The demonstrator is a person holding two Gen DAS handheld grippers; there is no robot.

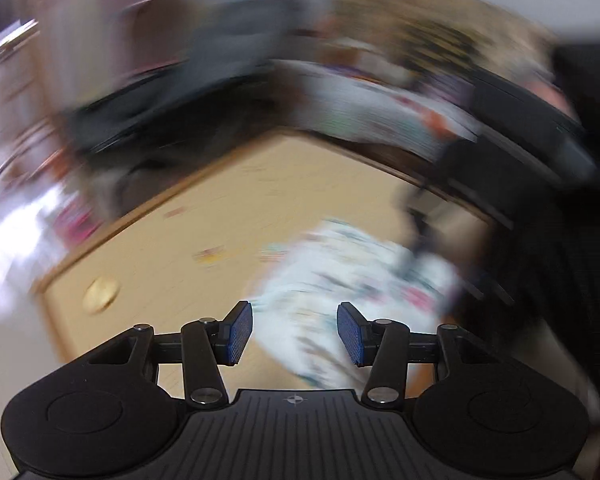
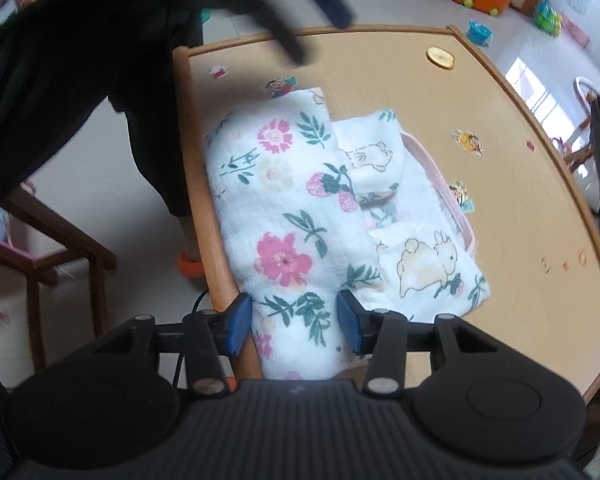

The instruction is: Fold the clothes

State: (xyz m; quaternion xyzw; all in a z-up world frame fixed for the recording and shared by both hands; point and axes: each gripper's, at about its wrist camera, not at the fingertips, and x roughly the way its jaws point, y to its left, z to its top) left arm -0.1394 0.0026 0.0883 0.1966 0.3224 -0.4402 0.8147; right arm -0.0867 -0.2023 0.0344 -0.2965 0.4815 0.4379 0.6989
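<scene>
On the wooden table (image 2: 500, 160), a folded floral cloth (image 2: 284, 216).
Soft, rectangular; right gripper (image 2: 294, 322) open above its near end, left gripper (image 1: 295, 332) open, empty.

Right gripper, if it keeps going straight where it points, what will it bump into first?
Most likely the flowery white cloth on the table. The right gripper points down at it with open jaws; how near is unclear.
</scene>
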